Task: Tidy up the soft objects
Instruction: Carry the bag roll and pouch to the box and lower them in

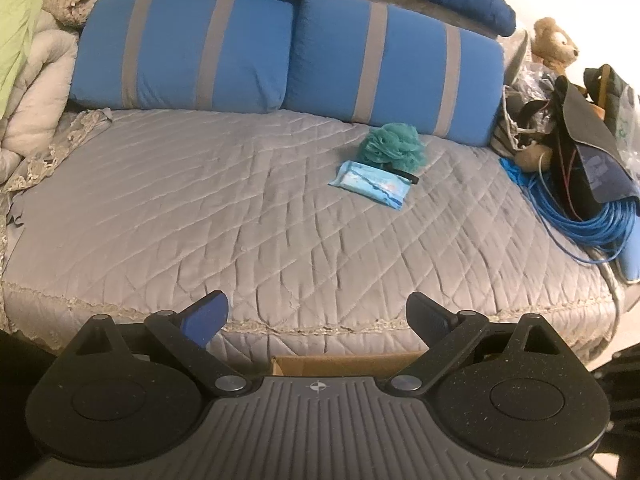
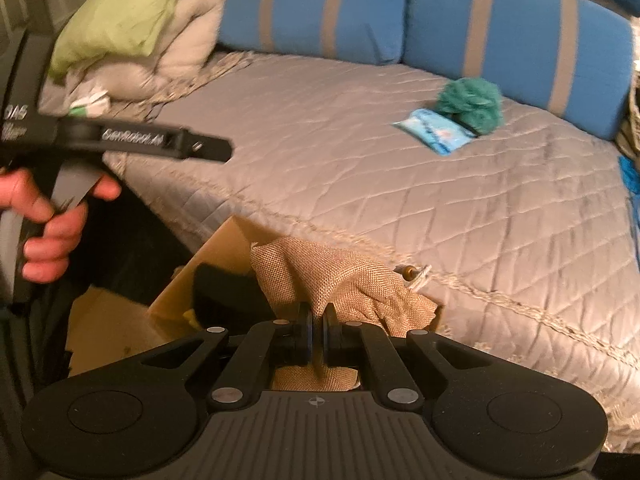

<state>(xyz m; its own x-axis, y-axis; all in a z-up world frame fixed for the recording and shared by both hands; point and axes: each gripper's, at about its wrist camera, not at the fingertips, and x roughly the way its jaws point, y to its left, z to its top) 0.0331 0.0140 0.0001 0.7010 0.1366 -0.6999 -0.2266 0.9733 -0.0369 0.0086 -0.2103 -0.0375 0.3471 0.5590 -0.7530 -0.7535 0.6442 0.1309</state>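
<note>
Right wrist view: right hand-held gripper point(image 2: 318, 338) pinching burlap sack point(image 2: 336, 280) over near cardboard box point(image 2: 224, 256), left hand-held gripper point(image 1: 317, 314) wide and empty, green sponge point(image 1: 394, 144) and blue packet point(image 1: 372, 185) left far right on bed point(image 1: 200, 220).

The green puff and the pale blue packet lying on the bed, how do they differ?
The green puff is a ruffled, rounded ball of teal-green mesh; the pale blue packet is flat, smooth and rectangular. The puff lies nearer the striped blue pillows; the packet lies in front of it, toward the bed's front edge. The puff is one plain colour; the packet has a printed pattern, too small to read. Both rest side by side on the grey quilt, untouched by either gripper.
</note>
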